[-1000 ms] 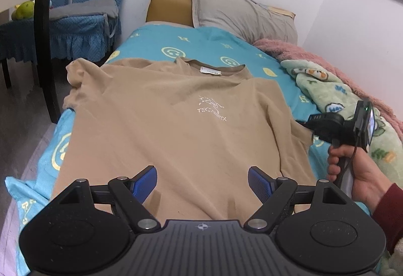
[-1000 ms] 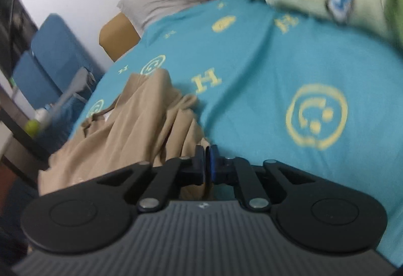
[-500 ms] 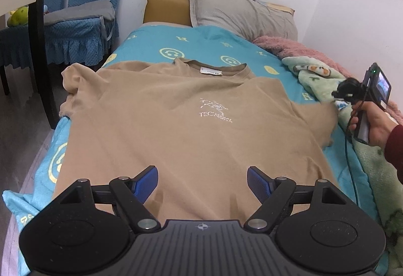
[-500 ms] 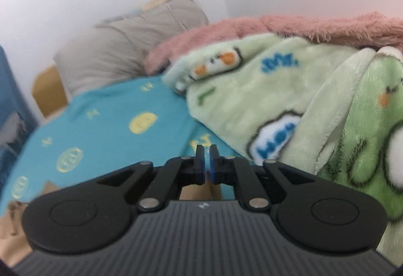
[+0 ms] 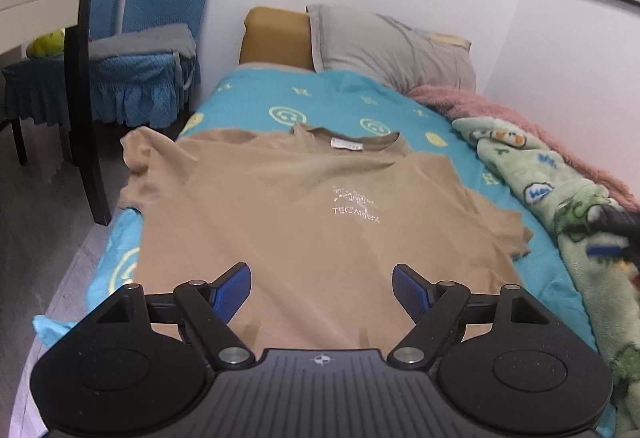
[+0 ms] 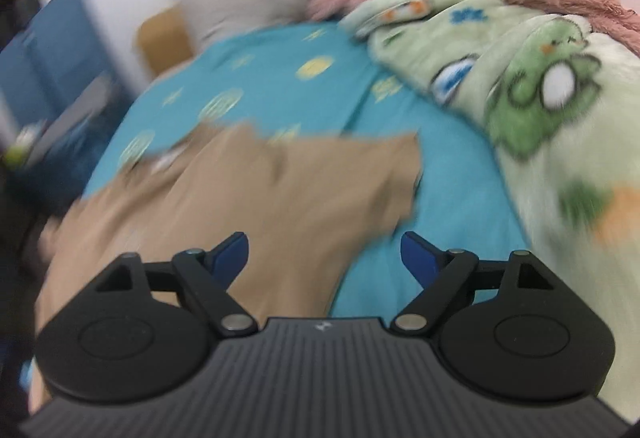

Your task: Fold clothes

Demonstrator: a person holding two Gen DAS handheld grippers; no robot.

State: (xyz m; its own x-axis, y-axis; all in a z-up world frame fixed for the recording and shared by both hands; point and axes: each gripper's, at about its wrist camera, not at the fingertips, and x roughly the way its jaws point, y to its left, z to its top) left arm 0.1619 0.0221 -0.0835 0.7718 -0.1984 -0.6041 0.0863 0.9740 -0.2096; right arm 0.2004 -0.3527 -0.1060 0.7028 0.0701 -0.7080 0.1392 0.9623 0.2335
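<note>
**Right sleeve laid out, right jaws now apart**

Released since half a second ago, the right sleeve lies flat on the teal sheet, and the right gripper, then pinched shut, now stands with its jaws wide and nothing between them.

Going left to right: blue chairs stand beside the bed; the left sleeve lies rumpled at the mattress edge; the tan T-shirt lies spread face up, collar toward the grey pillow; the green blanket is bunched on the far side. The left gripper hovers over the hem, jaws apart and empty.

Spreading looks like the step in hand (no fold shows in the cloth). A fold would next call for a grip on one side's sleeve and hem, carried across the chest.
</note>
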